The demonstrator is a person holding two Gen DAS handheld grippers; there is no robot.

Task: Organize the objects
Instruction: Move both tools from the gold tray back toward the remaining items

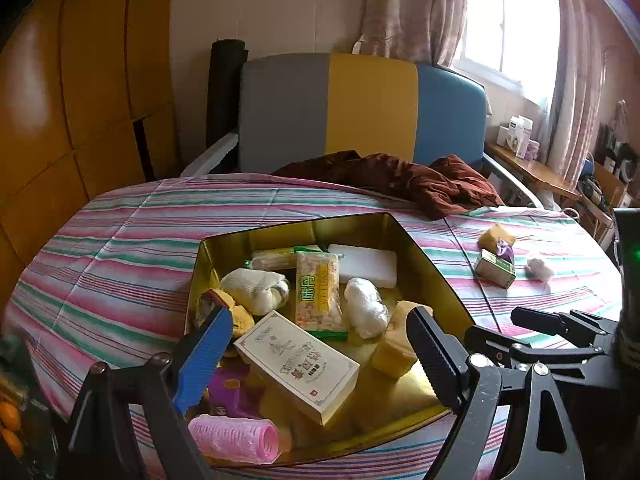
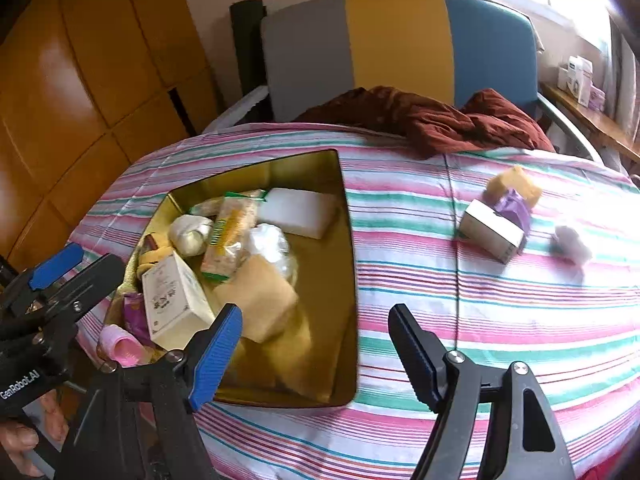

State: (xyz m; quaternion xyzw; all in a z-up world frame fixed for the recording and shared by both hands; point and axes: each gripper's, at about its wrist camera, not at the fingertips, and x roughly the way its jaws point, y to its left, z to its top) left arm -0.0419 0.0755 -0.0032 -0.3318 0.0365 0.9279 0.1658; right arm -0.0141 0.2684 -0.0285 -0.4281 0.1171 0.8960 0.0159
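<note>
Both sets of fingers are hanging spread and empty; the small white cardboard box (image 2: 493, 231) is sitting toward the bench's far right, nearer the right gripper (image 2: 316, 354) than the left gripper (image 1: 316, 354), outside the gold tin (image 2: 348, 240).

Domestic living room: surface under striped cloth (image 1: 120, 240), tricolour upholstered chair (image 1: 360, 112), curtained window (image 1: 508, 20), wooden wardrobe panels (image 1: 80, 80), side shelf (image 1: 532, 168) with small boxes, crumpled brown garment (image 1: 420, 184).
</note>
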